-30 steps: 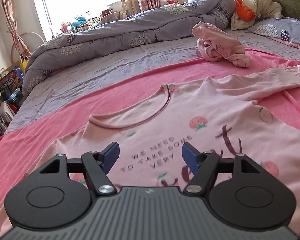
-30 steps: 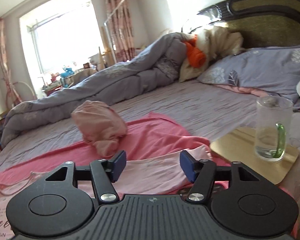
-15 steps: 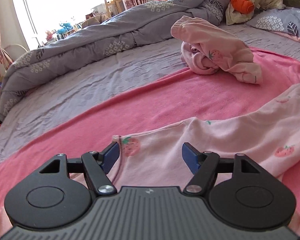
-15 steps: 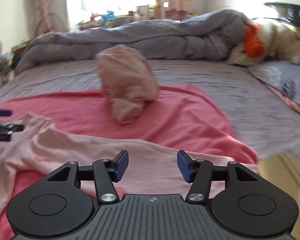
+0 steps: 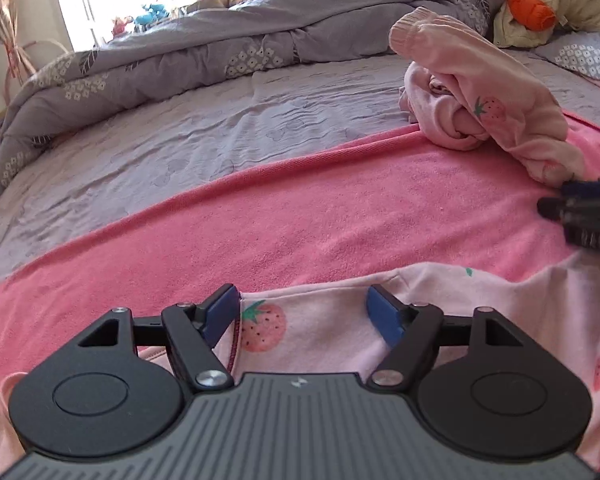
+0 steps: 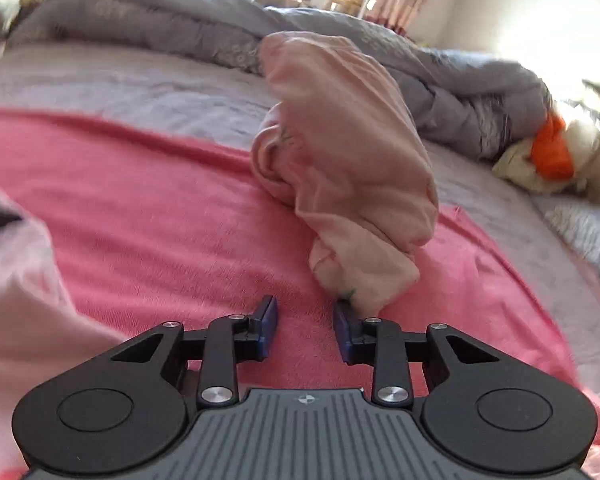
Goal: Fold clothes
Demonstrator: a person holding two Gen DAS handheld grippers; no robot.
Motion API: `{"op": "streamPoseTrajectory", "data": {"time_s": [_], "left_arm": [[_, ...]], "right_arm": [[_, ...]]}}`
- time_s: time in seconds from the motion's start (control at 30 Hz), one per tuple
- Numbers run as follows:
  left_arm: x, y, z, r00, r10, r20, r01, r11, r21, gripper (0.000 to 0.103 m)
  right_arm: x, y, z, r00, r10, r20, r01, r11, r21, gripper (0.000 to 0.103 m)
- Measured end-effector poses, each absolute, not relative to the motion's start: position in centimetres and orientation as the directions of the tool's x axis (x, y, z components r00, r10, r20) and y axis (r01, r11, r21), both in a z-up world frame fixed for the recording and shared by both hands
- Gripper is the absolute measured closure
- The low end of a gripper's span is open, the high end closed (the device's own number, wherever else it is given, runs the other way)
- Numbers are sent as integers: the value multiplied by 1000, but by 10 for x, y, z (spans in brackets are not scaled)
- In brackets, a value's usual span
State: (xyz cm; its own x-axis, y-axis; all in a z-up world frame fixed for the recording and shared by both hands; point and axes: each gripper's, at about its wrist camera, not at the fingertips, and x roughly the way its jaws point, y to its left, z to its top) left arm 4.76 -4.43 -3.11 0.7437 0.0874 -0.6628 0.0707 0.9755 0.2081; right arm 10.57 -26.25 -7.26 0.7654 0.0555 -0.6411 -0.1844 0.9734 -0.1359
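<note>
Bedding fills both views: a pink blanket (image 5: 300,216) over a lilac sheet (image 5: 148,148), with a grey quilt (image 5: 228,44) bunched beyond under a bright window. The left gripper (image 5: 303,312), jaws apart, sits over the strawberry-print top (image 5: 320,324), nearer its edge than before. The right gripper (image 6: 305,320), narrower now yet empty, has swung toward the crumpled pink garment (image 6: 348,160) just ahead.

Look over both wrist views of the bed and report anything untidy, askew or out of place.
One thing stands out: a pale pink garment sits crumpled in a heap at the far edge of the pink blanket, unfolded. The strawberry-print top under the open left gripper lies spread but rumpled. Nothing looks spilled or damaged.
</note>
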Motion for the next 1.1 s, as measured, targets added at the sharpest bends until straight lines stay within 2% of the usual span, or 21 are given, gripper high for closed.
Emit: {"op": "streamPoseTrajectory", "data": {"time_s": [0.07,0.1,0.13,0.17,0.23,0.4,0.5,0.63,0.8,0.93,1.1], "left_arm": [[39,-48,-33,766,101,-635,82,964,252,28],[37,-50,-35,776,106,-622,82,961,266,28],[39,-51,-38,774,108,-623,84,959,270,29],[40,-51,-40,777,106,-621,84,959,269,29],[42,-50,-42,777,100,-622,83,962,258,28],[42,-49,-42,780,100,-618,78,964,255,26],[41,-51,-43,784,107,-612,76,961,265,26],[40,-52,-44,788,115,-604,74,957,279,26],[40,-51,-44,789,110,-605,73,960,270,26],[40,-52,-45,790,112,-602,72,959,274,26],[40,-51,-44,789,107,-605,72,962,264,26]], "right_arm": [[104,-290,-57,751,119,-649,-147,989,11,71],[97,-299,-52,753,146,-642,-159,987,37,71],[87,-306,-46,756,171,-632,-181,982,49,65],[80,-320,-42,762,155,-628,-162,986,47,53],[68,-352,-33,774,99,-625,-98,995,36,41],[36,-433,-11,788,-43,-614,64,998,11,42],[19,-482,-1,782,-110,-613,157,987,23,50],[13,-528,-10,744,-84,-662,216,969,120,52],[22,-534,-36,689,-58,-723,206,971,118,53],[20,-529,-37,708,-30,-706,193,969,153,60],[15,-523,-26,714,24,-700,158,968,195,60]]}}
